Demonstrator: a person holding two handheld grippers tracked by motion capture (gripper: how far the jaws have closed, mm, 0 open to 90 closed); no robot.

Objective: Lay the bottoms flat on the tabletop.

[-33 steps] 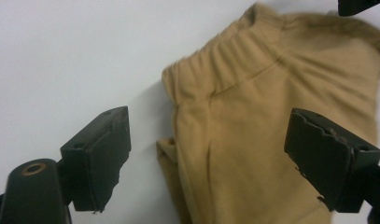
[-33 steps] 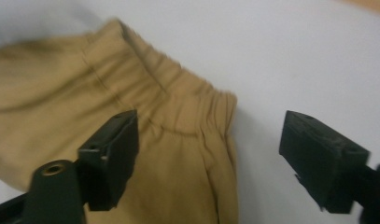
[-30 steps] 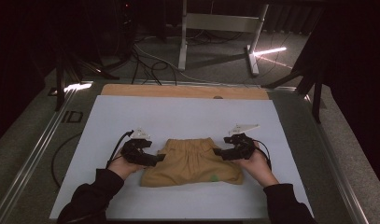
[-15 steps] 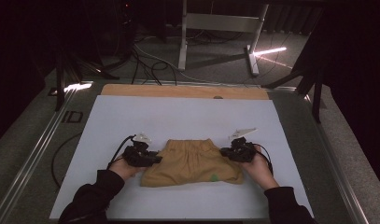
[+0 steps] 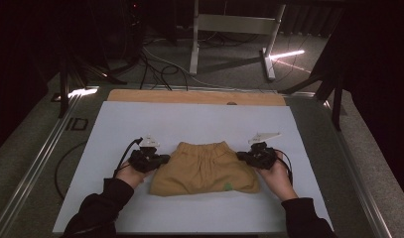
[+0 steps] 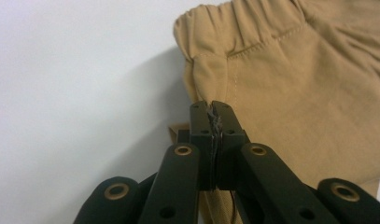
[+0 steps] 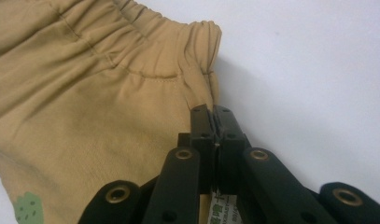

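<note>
Tan shorts (image 5: 204, 168) with an elastic waistband lie flat on the white mat (image 5: 189, 119), waistband at the far side. My left gripper (image 5: 165, 159) is at their left side edge. Its jaws have just been closing and now pinch the fabric fold (image 6: 211, 106) below the waistband corner. My right gripper (image 5: 240, 156) holds the right side edge the same way, shut on the seam (image 7: 213, 109), with a small white label (image 7: 222, 210) showing under the jaws. A green patch (image 7: 29, 207) marks the leg near the hem.
The mat covers most of the table, with a wooden board (image 5: 194, 96) along its far edge and metal rails (image 5: 35, 168) at the sides. Cables (image 5: 65, 163) trail from the left gripper over the mat's left edge. Dark floor and a metal stand (image 5: 229, 29) lie beyond.
Both grippers have closed onto the shorts' side edges. The hands have stayed almost where they were, and the shorts have not shifted.
</note>
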